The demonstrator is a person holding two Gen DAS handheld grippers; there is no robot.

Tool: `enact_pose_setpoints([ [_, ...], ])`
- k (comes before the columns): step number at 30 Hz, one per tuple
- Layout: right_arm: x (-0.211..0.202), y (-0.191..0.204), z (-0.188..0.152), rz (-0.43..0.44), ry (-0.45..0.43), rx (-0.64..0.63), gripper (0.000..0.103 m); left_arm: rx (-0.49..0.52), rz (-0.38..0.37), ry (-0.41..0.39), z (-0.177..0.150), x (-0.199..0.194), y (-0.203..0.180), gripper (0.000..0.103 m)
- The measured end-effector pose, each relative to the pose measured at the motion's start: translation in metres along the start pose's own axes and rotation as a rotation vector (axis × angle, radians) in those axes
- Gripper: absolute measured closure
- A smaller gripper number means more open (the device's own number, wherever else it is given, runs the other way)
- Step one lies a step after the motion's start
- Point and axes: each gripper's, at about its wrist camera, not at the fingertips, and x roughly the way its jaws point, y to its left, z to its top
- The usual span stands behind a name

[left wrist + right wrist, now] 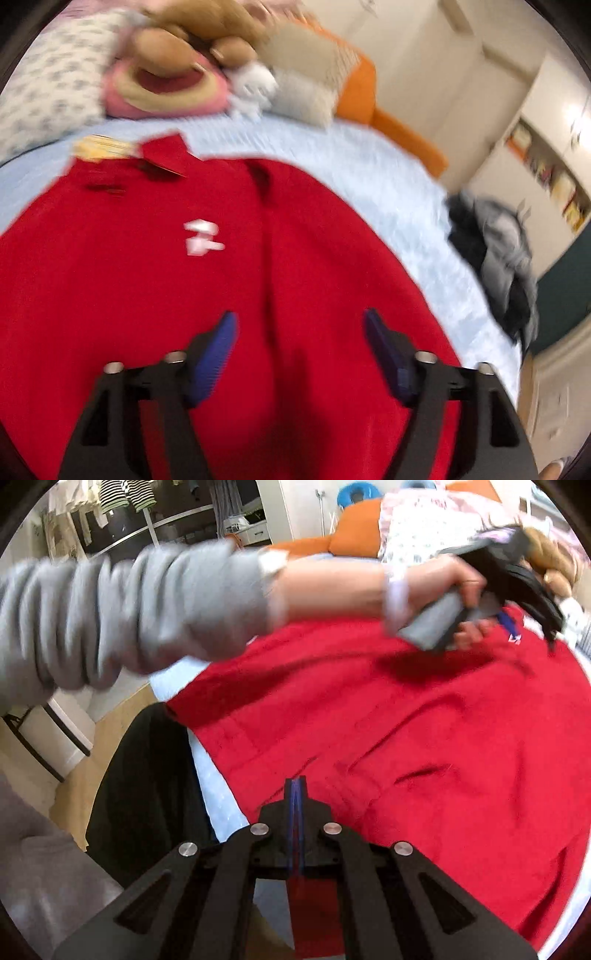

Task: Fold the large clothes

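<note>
A bedroom: a pale blue bed [369, 177] carries plush toys [173, 77] and a pillow at its head, with a dark heap of clothes [495, 254] on its right edge. The red garment [147, 280] lies spread nearly flat across the bed, collar and tags [107, 147] toward the toys. Over its middle the left tongs [300, 323] hang wide open, nothing between them. The right tongs [295, 786], near the hem at the bed's edge, are pressed together; red shows low between the pads, but whether cloth is pinched I cannot tell. Some creases show, yet no clear fold, so I judge most of the folding is left.
</note>
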Motion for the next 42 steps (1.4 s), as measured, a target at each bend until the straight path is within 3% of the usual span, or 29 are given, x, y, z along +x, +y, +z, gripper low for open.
enact_pose_setpoints([
  [1,0.003,0.008,0.011,-0.003,-0.009,-0.013,0.098,-0.024,0.020,-0.027,-0.006,-0.021,0.012,0.013],
  [3,0.005,0.013,0.025,-0.013,-0.026,-0.036,0.085,-0.092,0.074,-0.070,-0.022,-0.064,0.047,0.010],
  [4,0.005,0.014,0.031,-0.022,-0.038,-0.045,0.059,-0.131,0.111,-0.082,-0.030,-0.085,0.065,0.010],
  [5,0.006,0.016,0.038,-0.031,-0.057,-0.054,0.043,-0.168,0.144,-0.093,-0.040,-0.104,0.084,0.010],
  [10,0.021,0.022,0.082,-0.015,-0.103,-0.067,0.043,-0.484,0.365,-0.173,-0.115,-0.232,0.215,0.009],
  [15,0.053,0.028,0.120,-0.001,-0.097,-0.059,0.043,-0.820,0.533,-0.242,-0.203,-0.349,0.320,0.009],
  [19,0.070,0.042,0.137,0.009,-0.076,-0.088,0.042,-1.044,0.600,-0.257,-0.258,-0.406,0.379,0.009],
  [22,0.084,0.056,0.141,0.027,-0.048,-0.115,0.041,-1.156,0.547,-0.320,-0.280,-0.433,0.404,0.009],
  [24,0.095,0.064,0.141,0.029,-0.027,-0.136,0.041,-1.214,0.604,-0.295,-0.285,-0.440,0.412,0.009],
  [27,0.107,0.071,0.145,0.040,-0.006,-0.154,0.041,-1.280,0.527,-0.264,-0.293,-0.445,0.415,0.009],
  [31,0.125,0.076,0.155,0.047,0.016,-0.155,0.040,-1.322,0.542,-0.178,-0.302,-0.454,0.429,0.009],
  [34,0.132,0.080,0.160,0.067,0.015,-0.149,0.040,-1.422,0.493,-0.206,-0.308,-0.462,0.445,0.009],
  [39,0.139,0.087,0.166,0.073,0.004,-0.166,0.040,-1.500,0.405,-0.165,-0.312,-0.461,0.464,0.009],
  [42,0.143,0.090,0.168,0.079,0.006,-0.171,0.040,-1.589,0.300,-0.187,-0.324,-0.461,0.472,0.009],
])
